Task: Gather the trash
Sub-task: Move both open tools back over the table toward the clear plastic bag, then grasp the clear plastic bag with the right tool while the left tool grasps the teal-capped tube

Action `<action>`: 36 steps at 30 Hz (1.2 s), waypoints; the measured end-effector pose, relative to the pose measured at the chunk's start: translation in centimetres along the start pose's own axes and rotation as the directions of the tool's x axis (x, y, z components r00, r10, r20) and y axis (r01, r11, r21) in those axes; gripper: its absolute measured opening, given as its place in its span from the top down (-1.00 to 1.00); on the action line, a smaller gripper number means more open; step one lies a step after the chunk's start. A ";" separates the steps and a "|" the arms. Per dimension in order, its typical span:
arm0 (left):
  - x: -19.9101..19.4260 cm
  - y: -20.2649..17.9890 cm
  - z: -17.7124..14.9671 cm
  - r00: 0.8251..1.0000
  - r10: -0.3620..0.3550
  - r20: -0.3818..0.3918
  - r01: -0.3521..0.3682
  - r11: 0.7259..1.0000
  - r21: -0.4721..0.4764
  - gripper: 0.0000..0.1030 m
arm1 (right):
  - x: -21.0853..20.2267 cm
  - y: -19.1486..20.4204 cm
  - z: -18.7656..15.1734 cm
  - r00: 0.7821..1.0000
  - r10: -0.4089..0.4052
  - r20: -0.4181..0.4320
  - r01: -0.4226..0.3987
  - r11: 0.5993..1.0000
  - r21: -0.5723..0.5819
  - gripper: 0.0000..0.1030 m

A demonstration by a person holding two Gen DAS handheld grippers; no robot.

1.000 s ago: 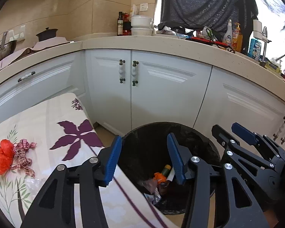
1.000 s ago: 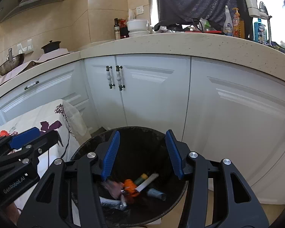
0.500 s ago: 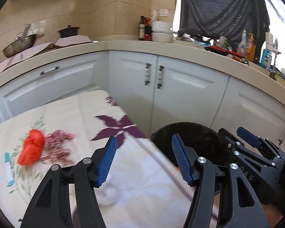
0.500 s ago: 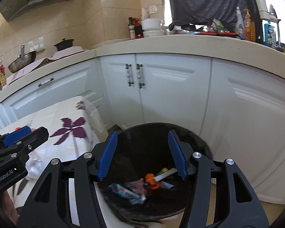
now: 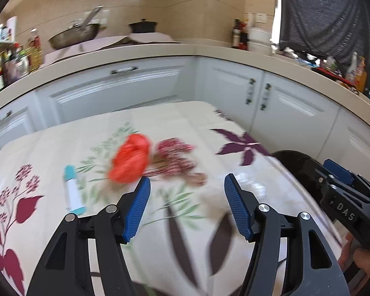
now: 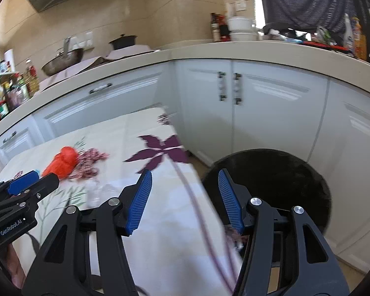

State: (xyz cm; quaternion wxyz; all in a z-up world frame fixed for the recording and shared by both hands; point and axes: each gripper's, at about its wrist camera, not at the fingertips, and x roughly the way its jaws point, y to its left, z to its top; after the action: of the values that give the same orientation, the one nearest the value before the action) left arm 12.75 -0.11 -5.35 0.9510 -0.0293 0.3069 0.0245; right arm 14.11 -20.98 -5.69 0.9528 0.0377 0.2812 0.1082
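On the floral tablecloth (image 5: pixel 165 120) lie an orange crumpled bag (image 5: pixel 129 160), a red-and-white checked ribbon (image 5: pixel 177 162), a white and teal tube (image 5: pixel 72 192) and a clear wrapper (image 5: pixel 251 185). My left gripper (image 5: pixel 187 178) hovers over the cloth just short of the ribbon, open and holding nothing. My right gripper (image 6: pixel 185 172) is open and holds nothing, over the table's right edge beside the black trash bin (image 6: pixel 283 172). The orange bag (image 6: pixel 61 161) and ribbon (image 6: pixel 91 157) lie far left in the right wrist view. Both views are motion-blurred.
White cabinets (image 5: pixel 234 86) and a beige counter (image 5: pixel 160 49) curve round behind the table. A pan (image 5: pixel 74 34), a pot (image 5: pixel 142 26) and bottles (image 5: pixel 12 59) stand on the counter. A dark cloth (image 5: pixel 328 12) hangs at the top right. The bin (image 5: pixel 296 165) stands against the table's right end.
Both grippers have swung left from above the bin to over the table, and both jaws stand a little wider. The orange bag and ribbon are now close ahead of the left gripper.
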 end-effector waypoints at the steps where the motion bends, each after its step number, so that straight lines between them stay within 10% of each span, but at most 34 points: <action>1: -0.2 0.7 -0.2 1.000 0.010 -0.001 -0.010 1.000 -0.007 -0.19 | 0.0 0.5 0.0 1.000 0.007 -0.003 -0.007 1.000 -0.006 -0.06; 25: -0.3 12.0 -1.9 0.989 0.104 -0.101 -0.120 0.978 -0.172 -0.37 | 5.2 8.4 -0.6 0.966 0.043 -0.253 -0.072 0.992 -0.106 -0.39; 36: 1.5 13.2 -1.5 0.984 0.079 -0.159 -0.113 0.969 -0.222 -0.41 | 5.6 9.3 -0.9 0.958 0.052 -0.282 -0.092 0.987 -0.131 -0.14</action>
State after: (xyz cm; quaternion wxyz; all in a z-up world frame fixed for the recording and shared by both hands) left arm 12.20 13.01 -7.98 0.9134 -0.1260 0.3731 0.1037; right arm 16.51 -10.66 -8.19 0.8995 -0.0359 0.4021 0.1670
